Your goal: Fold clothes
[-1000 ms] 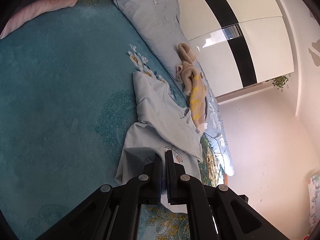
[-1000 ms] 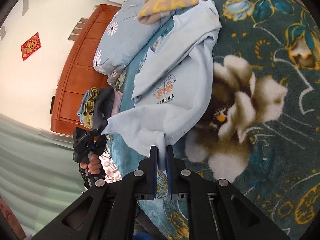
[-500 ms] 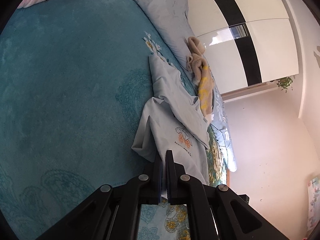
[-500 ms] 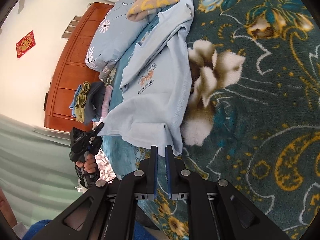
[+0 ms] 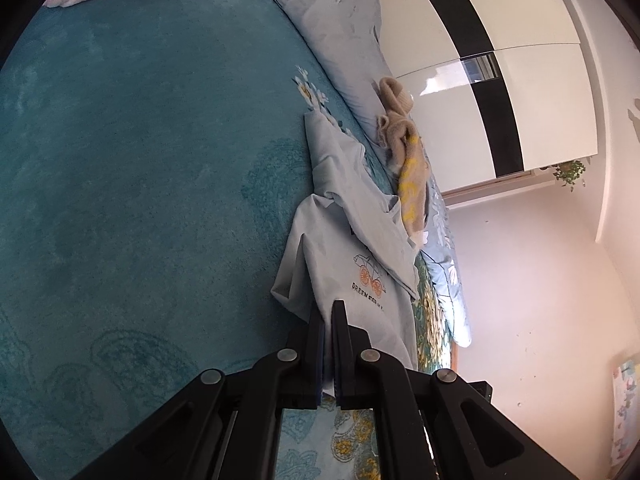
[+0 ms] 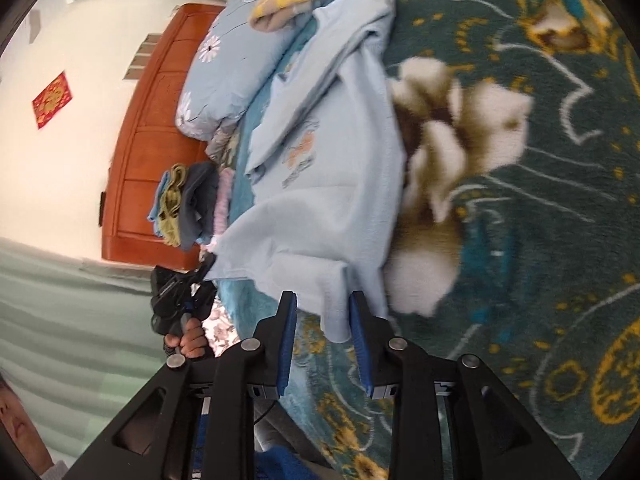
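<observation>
The left gripper (image 5: 328, 312) is pinching the hem of the light blue shirt (image 5: 348, 264), its fingers pressed together on the cloth with only a thin fold showing between them. The right gripper (image 6: 323, 312) is standing with its fingers spread apart, a corner of the same shirt (image 6: 320, 208) hanging loose in the gap and touching neither pad firmly, as far as the right wrist view shows. From there the shirt is stretching away across the teal flowered blanket (image 6: 520, 240) on the bed, printed side up with a small car motif, one sleeve doubled over the body and the far end rumpled against a tan knitted garment (image 5: 408, 160) with yellow marks. Beyond that a pale blue pillow (image 6: 224, 76) is lying against the wooden headboard (image 6: 152, 128), and a stack of folded clothes (image 6: 188, 204) is sitting just beside the shirt's near edge, above the hand (image 6: 188, 336) gripping the left tool. Judging by this, the shirt is partway between being spread and being folded: one hem corner held, the other free. To do it well, both hem corners should be lying level and taut, so the free corner wants settling flat or regripping near the seam, and the doubled sleeve wants smoothing so no crease is getting trapped.
</observation>
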### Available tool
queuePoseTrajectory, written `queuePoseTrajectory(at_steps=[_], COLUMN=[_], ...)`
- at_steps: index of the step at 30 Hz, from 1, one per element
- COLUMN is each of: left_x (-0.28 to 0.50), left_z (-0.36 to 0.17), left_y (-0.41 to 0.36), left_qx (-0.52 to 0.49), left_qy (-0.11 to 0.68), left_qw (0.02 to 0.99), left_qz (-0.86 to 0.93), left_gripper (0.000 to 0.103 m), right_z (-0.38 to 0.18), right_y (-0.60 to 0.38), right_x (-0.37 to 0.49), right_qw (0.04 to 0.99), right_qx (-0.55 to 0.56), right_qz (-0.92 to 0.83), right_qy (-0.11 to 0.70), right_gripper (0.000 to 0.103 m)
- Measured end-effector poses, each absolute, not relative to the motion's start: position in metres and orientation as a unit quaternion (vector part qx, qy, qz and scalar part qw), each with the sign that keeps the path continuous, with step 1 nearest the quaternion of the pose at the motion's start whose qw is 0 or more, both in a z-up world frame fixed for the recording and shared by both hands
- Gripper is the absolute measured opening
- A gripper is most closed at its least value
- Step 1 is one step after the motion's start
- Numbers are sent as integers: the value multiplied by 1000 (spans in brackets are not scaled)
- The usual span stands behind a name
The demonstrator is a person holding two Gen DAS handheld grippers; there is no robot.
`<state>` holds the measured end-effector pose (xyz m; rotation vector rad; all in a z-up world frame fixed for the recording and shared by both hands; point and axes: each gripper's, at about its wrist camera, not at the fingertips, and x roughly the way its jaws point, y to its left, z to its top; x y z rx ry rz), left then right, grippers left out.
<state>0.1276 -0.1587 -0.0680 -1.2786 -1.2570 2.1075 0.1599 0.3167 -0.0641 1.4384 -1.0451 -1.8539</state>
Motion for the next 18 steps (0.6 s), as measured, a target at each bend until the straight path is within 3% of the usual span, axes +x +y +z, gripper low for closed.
queuePoseTrajectory(at_steps=[4, 6, 13, 18], left_x=[127, 127, 111, 71], left_z=[-71, -71, -49, -9], left_y=[-158, -158, -162, -152], left_qx=[-456, -458, -436, -410], left_qy=[-447, -445, -454, -437], left_qw=[186, 185, 208, 230], left_qz=[746, 747, 749, 767], left_gripper=[5, 5, 5, 5], right_z=[-71, -75, -32, 21], right_y=[313, 313, 329, 342], right_x=[152, 149, 136, 96], right_qw=[267, 262, 324, 345], right_qx=[549, 550, 436, 345], right_qz=[-689, -687, -708, -750], right_qy=[-389, -397, -451, -447], right_gripper=[27, 7, 4, 4])
